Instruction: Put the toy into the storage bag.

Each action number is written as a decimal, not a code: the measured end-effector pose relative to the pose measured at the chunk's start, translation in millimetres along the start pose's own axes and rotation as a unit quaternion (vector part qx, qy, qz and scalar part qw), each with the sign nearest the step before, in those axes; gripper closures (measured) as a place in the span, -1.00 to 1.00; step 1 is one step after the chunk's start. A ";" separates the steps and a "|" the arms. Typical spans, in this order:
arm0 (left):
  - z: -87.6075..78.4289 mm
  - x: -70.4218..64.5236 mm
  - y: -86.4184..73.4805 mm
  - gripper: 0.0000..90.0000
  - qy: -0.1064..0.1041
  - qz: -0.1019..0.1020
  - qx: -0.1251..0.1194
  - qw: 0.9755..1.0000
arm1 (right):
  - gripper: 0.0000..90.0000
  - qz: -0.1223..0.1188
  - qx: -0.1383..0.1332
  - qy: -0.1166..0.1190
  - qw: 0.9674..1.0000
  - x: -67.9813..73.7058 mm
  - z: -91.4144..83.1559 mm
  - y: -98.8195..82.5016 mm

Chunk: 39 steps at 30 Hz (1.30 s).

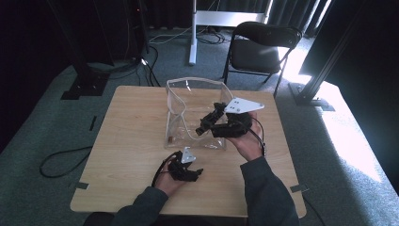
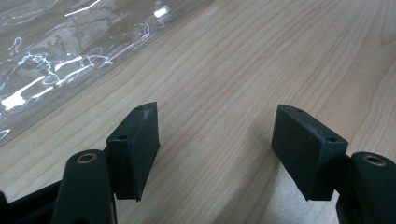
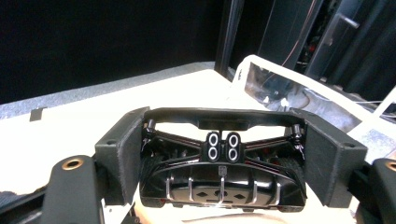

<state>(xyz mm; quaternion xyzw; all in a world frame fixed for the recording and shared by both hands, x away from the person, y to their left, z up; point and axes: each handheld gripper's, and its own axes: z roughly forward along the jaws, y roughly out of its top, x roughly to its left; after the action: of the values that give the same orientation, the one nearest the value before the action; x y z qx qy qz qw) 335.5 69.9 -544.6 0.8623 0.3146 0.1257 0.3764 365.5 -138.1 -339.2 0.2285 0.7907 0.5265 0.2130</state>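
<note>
Right gripper (image 1: 205, 126) pinches a black toy car (image 3: 222, 175) crosswise between its fingers, over the clear bag's (image 1: 188, 101) mouth; left fingers (image 2: 137, 149) spread, empty.

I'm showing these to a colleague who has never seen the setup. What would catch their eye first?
Probably the black toy car clamped between the right gripper's jaws, over the clear plastic bag standing at the table's far middle. Next, the left gripper resting open on bare wood just before the bag.

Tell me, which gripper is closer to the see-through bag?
Right. The right gripper, its jaws clamped on a black toy car, hangs right at the clear bag and overlaps its opening. The left gripper sits on the table just in front of the bag, jaws open.
</note>
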 end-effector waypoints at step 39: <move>-11.1 8.5 -10.1 -0.28 0.010 -0.017 -0.004 1.000 | -0.46 -0.008 0.046 -0.009 0.999 16.1 29.6 -37.1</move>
<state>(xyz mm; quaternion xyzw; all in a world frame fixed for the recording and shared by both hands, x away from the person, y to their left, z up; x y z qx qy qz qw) 332.4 86.9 -544.5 0.8542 0.3324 0.1293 0.3782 364.6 -119.6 -385.7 0.2363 0.8139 0.4862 0.2132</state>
